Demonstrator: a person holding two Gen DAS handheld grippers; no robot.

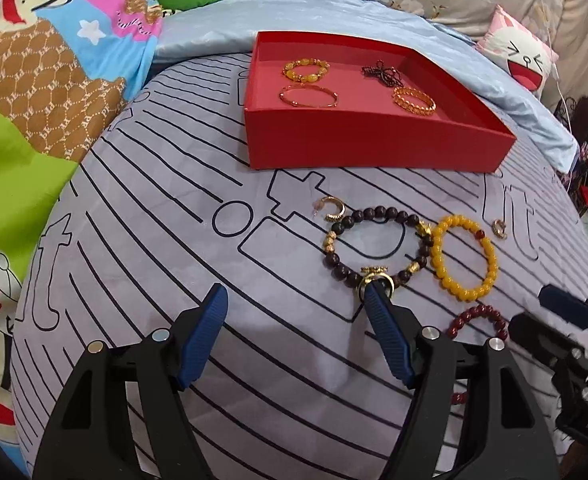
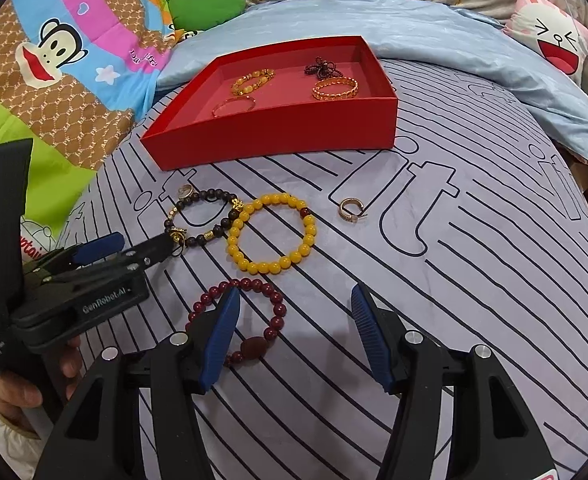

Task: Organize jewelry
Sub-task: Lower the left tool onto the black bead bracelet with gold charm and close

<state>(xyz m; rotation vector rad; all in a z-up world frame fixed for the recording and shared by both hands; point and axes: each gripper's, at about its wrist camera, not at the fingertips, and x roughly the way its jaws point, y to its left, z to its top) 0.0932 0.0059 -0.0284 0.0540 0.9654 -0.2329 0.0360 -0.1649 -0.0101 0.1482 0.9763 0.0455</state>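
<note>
Your left tongs (image 1: pixel 296 294) stand released with one tip on the dark bead bracelet (image 1: pixel 378 246) on the bed (image 1: pixel 134 240) — clench carelessly and you may drag the touching yellow bracelet (image 1: pixel 464 258) — while your right tongs (image 2: pixel 294 300) gape over the maroon one (image 2: pixel 240 322).

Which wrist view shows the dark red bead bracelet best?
The right wrist view: the dark red bead bracelet lies close, nearly the whole loop visible, only its left side crossed by the right tongs' finger. The left wrist view shows just an arc behind the left tongs.
</note>
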